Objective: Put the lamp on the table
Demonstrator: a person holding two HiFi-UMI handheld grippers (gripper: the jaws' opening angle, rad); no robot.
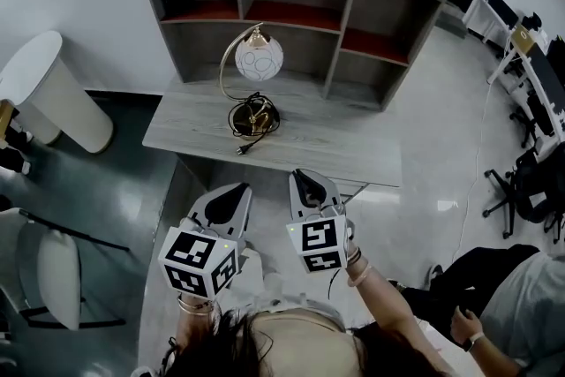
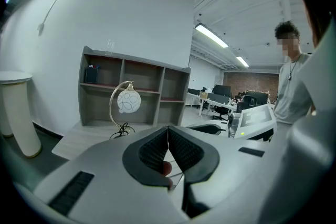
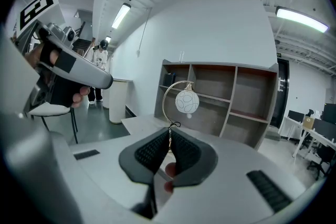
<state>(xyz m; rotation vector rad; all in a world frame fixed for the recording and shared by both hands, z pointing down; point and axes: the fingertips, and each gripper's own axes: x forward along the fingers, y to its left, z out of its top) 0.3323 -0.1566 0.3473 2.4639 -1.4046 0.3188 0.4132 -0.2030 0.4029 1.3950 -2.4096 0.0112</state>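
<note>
The lamp (image 1: 259,57) stands on the grey wooden table (image 1: 353,150). It has a white globe shade, a curved brass arm and a base with a black cord coiled around it. The cord's plug (image 1: 242,151) lies just in front of the base. My left gripper (image 1: 237,190) and right gripper (image 1: 305,181) hover side by side in front of the table's near edge, apart from the lamp. Both are shut with nothing between the jaws. The lamp (image 2: 128,102) appears far beyond the shut left gripper (image 2: 168,128), and the lamp (image 3: 187,102) is also far beyond the right gripper (image 3: 169,131).
A grey shelf unit (image 1: 291,9) with red-lined compartments stands at the back of the table. A white cylindrical stand (image 1: 55,93) is on the left, with a chair (image 1: 48,269) nearer. A seated person (image 1: 521,296) is at lower right, with office chairs (image 1: 530,181) beyond.
</note>
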